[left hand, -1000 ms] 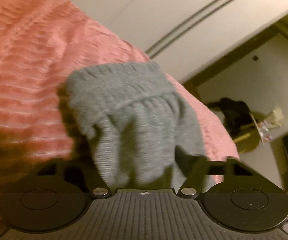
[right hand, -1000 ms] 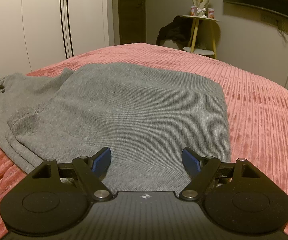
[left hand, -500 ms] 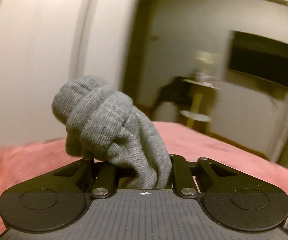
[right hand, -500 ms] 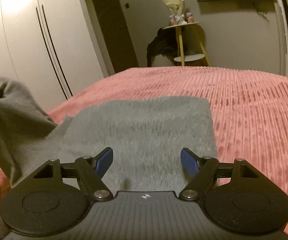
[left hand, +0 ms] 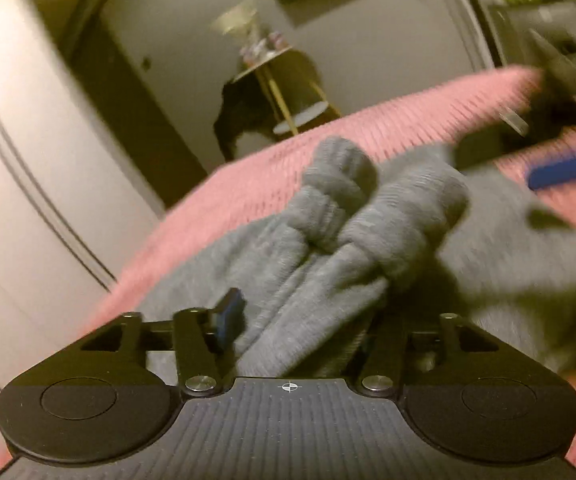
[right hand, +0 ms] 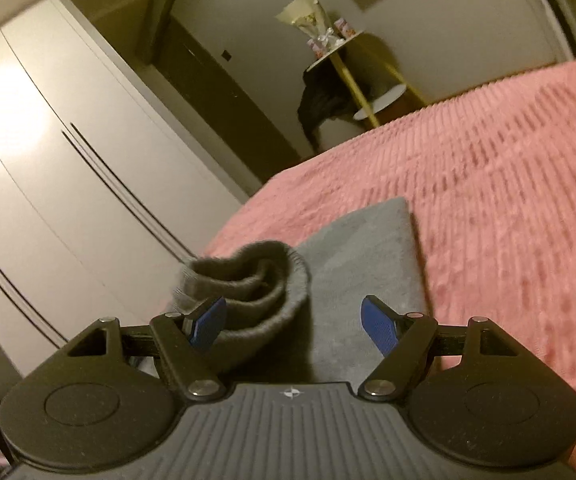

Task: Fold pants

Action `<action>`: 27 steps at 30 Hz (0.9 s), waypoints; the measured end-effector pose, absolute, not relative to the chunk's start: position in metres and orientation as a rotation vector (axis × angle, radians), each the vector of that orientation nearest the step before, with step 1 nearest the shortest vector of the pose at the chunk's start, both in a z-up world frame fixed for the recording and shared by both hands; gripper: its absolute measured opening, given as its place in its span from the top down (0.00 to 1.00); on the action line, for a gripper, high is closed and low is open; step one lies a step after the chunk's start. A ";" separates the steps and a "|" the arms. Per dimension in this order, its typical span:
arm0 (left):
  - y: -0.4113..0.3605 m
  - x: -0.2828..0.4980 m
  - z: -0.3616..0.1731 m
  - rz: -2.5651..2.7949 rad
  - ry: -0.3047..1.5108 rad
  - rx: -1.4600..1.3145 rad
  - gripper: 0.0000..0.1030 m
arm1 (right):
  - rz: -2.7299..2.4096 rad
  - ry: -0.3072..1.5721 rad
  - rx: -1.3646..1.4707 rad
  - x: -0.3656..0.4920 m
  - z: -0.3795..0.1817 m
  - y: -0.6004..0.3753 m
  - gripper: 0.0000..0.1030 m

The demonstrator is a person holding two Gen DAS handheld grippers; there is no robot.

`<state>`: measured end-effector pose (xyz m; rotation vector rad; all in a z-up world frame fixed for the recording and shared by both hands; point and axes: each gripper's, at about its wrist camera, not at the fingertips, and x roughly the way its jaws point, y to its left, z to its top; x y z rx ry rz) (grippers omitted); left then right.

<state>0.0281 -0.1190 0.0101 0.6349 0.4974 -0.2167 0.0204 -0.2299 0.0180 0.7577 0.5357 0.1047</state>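
Observation:
Grey knit pants lie on a pink ribbed bedspread. In the left wrist view a bunched cuff end of the pants sits between my left gripper's fingers, which stand apart; the left blue pad is clear of the cloth and the right finger is hidden behind it. In the right wrist view my right gripper is open over the folded pants, with a rolled cuff against its left pad. My right gripper's blue pad shows blurred at the left view's right edge.
White wardrobe doors stand to the left of the bed. A dark doorway and a small round side table with dark clothing hung on it are beyond the bed's far edge. The bedspread extends to the right.
My left gripper carried the cuff end up and over onto the folded pants, and its fingers opened from a tight grip. My right gripper stayed open and tilted, with the cuff now at its left pad.

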 end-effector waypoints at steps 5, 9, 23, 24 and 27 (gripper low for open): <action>-0.094 0.012 0.029 -0.292 0.557 0.525 0.07 | 0.223 0.568 0.849 0.031 0.010 -0.230 0.26; -0.056 0.002 0.060 -0.312 0.578 0.301 0.06 | 0.288 0.655 1.006 0.044 -0.008 -0.235 0.16; 0.092 0.042 0.029 0.126 0.865 -0.256 0.03 | 0.266 0.786 0.955 0.055 -0.006 -0.218 0.04; 0.099 0.041 0.025 0.143 0.883 -0.309 0.03 | 0.255 0.821 0.926 0.058 -0.006 -0.213 0.04; 0.116 0.037 0.020 0.172 0.860 -0.416 0.03 | 0.230 0.866 0.923 0.066 -0.004 -0.208 0.04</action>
